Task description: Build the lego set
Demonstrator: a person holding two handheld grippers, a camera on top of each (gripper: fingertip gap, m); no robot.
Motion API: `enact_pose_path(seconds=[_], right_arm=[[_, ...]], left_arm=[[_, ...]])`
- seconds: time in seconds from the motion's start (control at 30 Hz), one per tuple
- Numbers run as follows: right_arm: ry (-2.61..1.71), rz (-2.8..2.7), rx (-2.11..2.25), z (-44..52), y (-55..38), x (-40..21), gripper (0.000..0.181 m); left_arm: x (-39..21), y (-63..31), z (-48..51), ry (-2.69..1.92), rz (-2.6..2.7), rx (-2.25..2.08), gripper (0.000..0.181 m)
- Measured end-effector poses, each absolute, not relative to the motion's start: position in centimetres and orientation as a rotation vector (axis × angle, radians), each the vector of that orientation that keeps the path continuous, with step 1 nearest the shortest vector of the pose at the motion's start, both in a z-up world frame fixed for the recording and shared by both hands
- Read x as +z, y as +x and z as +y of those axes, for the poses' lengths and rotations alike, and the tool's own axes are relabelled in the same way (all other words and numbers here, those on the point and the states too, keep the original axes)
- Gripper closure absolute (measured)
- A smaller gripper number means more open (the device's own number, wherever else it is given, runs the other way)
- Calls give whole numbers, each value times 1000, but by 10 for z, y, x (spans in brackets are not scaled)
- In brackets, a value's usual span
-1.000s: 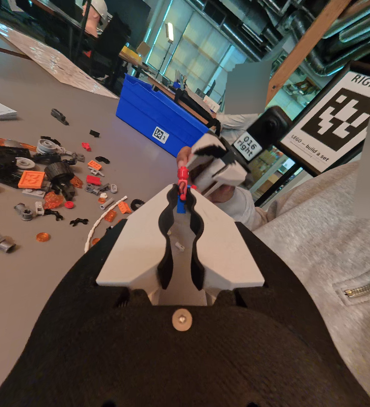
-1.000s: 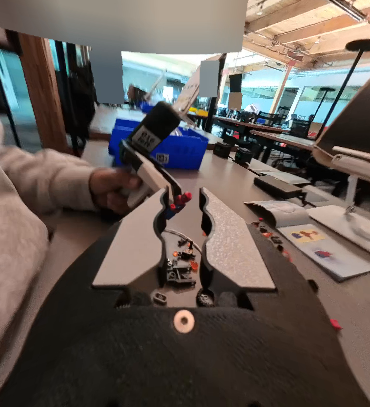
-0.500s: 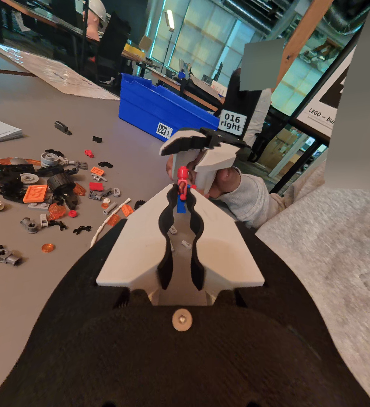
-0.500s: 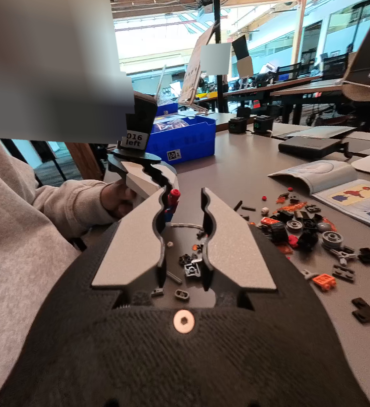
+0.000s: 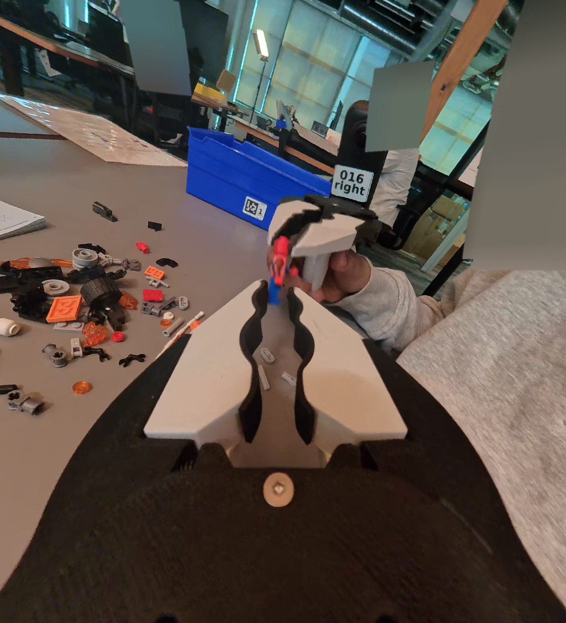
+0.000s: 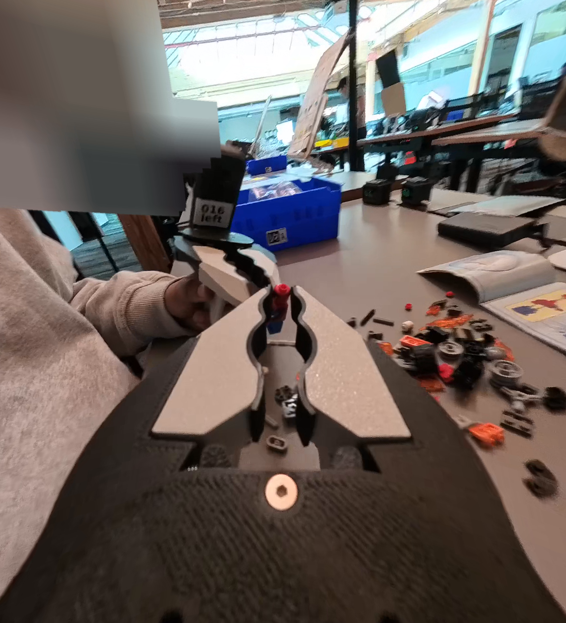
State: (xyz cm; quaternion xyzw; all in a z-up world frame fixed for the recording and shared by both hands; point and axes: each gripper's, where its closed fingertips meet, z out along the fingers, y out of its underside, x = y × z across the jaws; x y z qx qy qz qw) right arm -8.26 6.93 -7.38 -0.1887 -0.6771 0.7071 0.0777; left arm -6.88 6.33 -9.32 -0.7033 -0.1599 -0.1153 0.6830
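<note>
A small red and blue minifigure (image 5: 280, 266) is held up above the grey table (image 5: 207, 236) between both grippers. My left gripper (image 5: 275, 291) is shut on its blue legs. My right gripper (image 6: 280, 293) is closed around its red upper body (image 6: 280, 303), with the red head showing at the fingertips. The right gripper also shows in the left wrist view (image 5: 288, 244), coming in from the right and above. The left gripper shows in the right wrist view (image 6: 261, 269), coming in from the left. A hand in a grey sleeve holds each one.
A pile of loose black, orange, red and grey pieces (image 5: 72, 296) lies on the table, to the right in the right wrist view (image 6: 460, 354). An open instruction booklet (image 6: 544, 310) lies beyond it. A blue bin (image 5: 241, 175) stands at the back. Only a small space, under 4 cm, lies between the two pairs of fingers.
My right gripper, open half a second ago, has moved onto the minifigure and closed around its upper body. My left gripper has kept hold of the legs.
</note>
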Motion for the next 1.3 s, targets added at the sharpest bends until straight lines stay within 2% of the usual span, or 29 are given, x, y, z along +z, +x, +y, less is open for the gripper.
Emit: enact_pose_path(seconds=[0.13,0.23,0.33,0.7,1.0,1.3], right_arm=[[-724,-1929,1860,135,-114,-69,173],[-889,-1875,1441,210,-138,-82,173],[-956,-1909,1287,243,-141,-98,173],[-749,-2204,1341,217,-127,-143,173],[-545,-2381,1362,198,-103,-153,172],[-514,-2378,1324,199,-101,-156,169]], left_arm=[[-93,-73,62,-1553,-391,-299,155],[-94,-73,62,-1557,-391,-303,155],[-95,-72,64,-1569,-394,-318,155],[-95,-71,64,-1564,-387,-345,157],[-95,-70,64,-1559,-388,-353,157],[-95,-71,64,-1557,-389,-353,157]])
